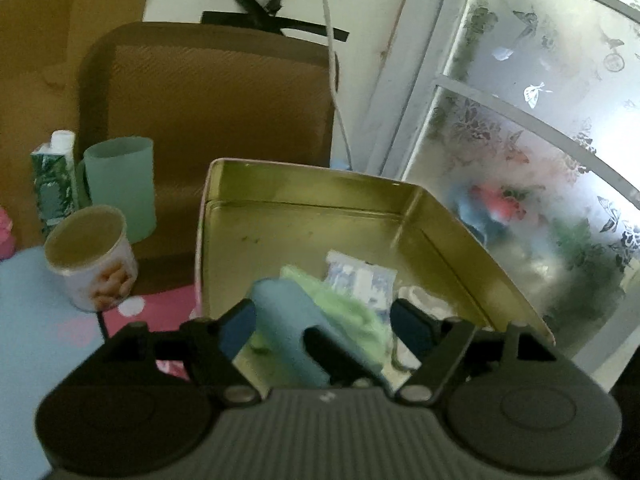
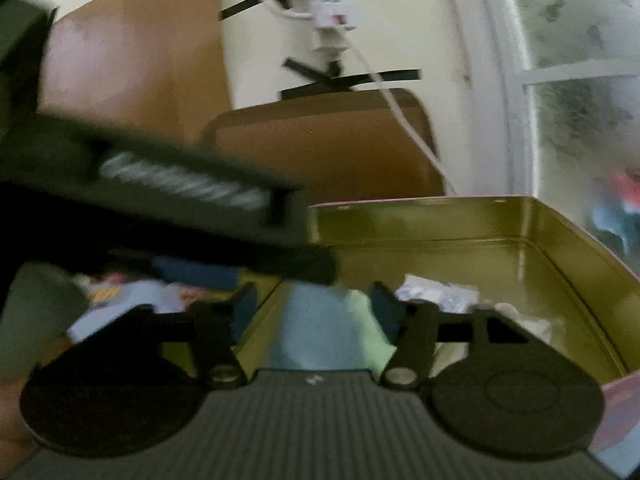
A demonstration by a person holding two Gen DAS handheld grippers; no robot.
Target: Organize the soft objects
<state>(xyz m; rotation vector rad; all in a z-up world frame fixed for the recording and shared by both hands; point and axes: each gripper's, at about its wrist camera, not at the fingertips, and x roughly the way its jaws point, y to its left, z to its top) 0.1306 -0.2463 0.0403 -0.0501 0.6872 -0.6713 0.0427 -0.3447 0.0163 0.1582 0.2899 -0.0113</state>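
**Both grippers over the gold tin, cloths between the fingers**

Closest in, the left gripper (image 1: 324, 322) hangs over the near edge of the gold tin (image 1: 304, 216), jaws apart. Between them lies a light blue cloth (image 1: 280, 320), draped against the left-hand finger, with a pale green cloth (image 1: 348, 312) bunched right beside it. The pads don't look pressed in on the fabric, so it's a released grip, with the cloths resting loose in the gap.

Over on the right wrist view, the right gripper (image 2: 314, 308) is spread open too, and the same blue cloth (image 2: 316, 332) and green cloth (image 2: 362, 332) lie between its fingers, inside the tin (image 2: 560, 232). Blurred across the upper left of that view is the dark body of the left gripper.

A little further into the tin: a white packet with blue print (image 1: 360, 280), and something white and crumpled (image 1: 424, 298) just beside it, near the right-hand wall.

Left of the tin, on a pink dotted surface (image 1: 160, 312), stands a paper cup (image 1: 92, 256). Behind that are a green cup (image 1: 120, 184) and a patterned carton (image 1: 54, 188). At the back, a brown cushion (image 1: 208, 100) leans against the wall, and a frosted window (image 1: 540, 140) fills the right.
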